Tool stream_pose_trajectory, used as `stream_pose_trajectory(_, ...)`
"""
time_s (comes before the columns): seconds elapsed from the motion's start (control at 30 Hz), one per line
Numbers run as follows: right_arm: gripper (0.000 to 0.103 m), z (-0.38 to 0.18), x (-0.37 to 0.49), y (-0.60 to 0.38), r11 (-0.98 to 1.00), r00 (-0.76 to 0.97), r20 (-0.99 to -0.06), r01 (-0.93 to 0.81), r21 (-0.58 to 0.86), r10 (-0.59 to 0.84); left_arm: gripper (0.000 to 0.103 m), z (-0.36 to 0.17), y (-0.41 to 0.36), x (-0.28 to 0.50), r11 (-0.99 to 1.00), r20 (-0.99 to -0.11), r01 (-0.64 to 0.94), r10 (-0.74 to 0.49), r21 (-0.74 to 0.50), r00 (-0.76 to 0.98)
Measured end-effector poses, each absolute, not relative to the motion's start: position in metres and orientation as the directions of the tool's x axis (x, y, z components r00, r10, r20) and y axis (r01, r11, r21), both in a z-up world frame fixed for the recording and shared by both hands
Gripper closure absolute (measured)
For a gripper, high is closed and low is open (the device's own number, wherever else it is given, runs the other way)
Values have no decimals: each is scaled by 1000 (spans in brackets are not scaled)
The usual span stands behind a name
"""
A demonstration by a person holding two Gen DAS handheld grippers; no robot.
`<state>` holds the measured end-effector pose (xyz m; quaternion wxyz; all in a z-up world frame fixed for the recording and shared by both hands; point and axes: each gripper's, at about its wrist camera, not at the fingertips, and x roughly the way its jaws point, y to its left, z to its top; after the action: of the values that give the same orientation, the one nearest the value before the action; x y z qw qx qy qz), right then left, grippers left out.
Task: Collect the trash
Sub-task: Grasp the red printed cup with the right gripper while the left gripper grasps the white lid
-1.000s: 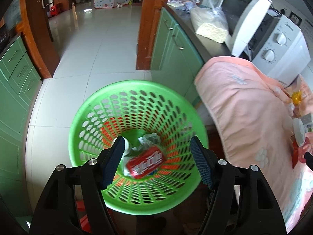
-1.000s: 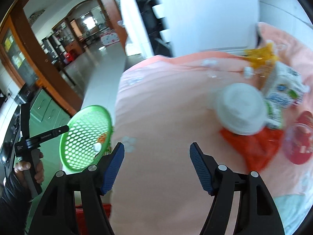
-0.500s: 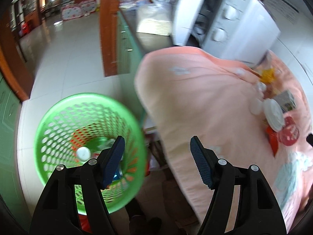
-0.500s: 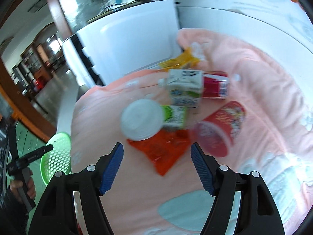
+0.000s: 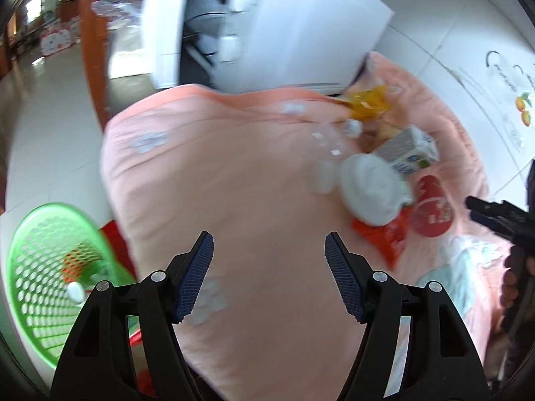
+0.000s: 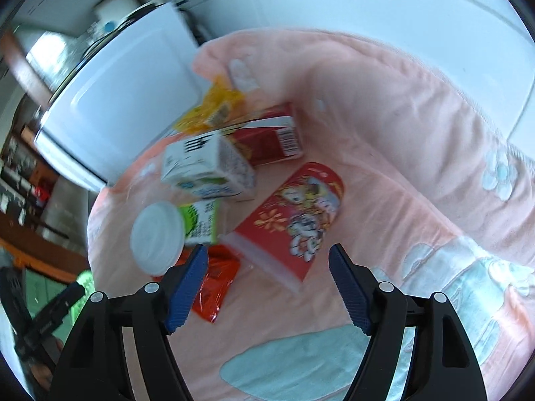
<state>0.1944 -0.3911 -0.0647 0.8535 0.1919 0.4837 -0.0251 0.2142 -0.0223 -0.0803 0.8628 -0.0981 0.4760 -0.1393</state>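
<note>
Cloth: soft pink fleece blanket, matt, fuzzy nap, pale blue patches.
Cup: red printed paper cup, smooth, slight sheen.
Wrapper: crinkled orange-red plastic wrapper, glossy.
Lid: round white plastic lid, smooth, matt.
Basket: bright green perforated plastic basket, shiny.
Carton: white-and-green printed paper carton, smooth.

Place: you're working in a home kitchen.
Landmark: the white microwave oven stands on the counter.
Counter cover: a pink towel lies just in front of the microwave oven.
Floor: pale glossy tiles spread left of the microwave oven, towards a further room.
Woodwork: a brown wooden post rises left of the microwave oven.
Wall: white tiles run right of the microwave oven.
</note>
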Motion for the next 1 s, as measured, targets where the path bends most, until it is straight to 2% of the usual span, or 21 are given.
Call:
stream_pose_trajectory(0.23, 31, -79, 211, -418, 856, 513, -836, 328, 400, 194, 34, -76, -62, 241, 923, -788, 163, -383, -350, 482)
stream_pose_trajectory(0.37, 31, -90, 220, -424, 839, 487, -850, 362, 407, 202, 36, -78, -81, 258, 910, -788, 164, -411, -380, 458)
stream_pose_trajectory(0.67, 31, -117, 235, -437, 769, 448, -843, 412, 489, 297, 36, -97, -98, 282, 875, -788, 105, -473, -473, 394)
stream_pose_trajectory(0.8, 31, -121, 241, -436, 749, 442, -836, 419, 513, 326, 43, -104, -105, 287, 869, -791, 103, -486, -485, 371)
stream_pose_trajectory(1.0, 31, -130, 250, -435, 709, 424, -830, 452, 541, 362, 46, -114, -104, 292, 843, -781, 65, -521, -534, 343)
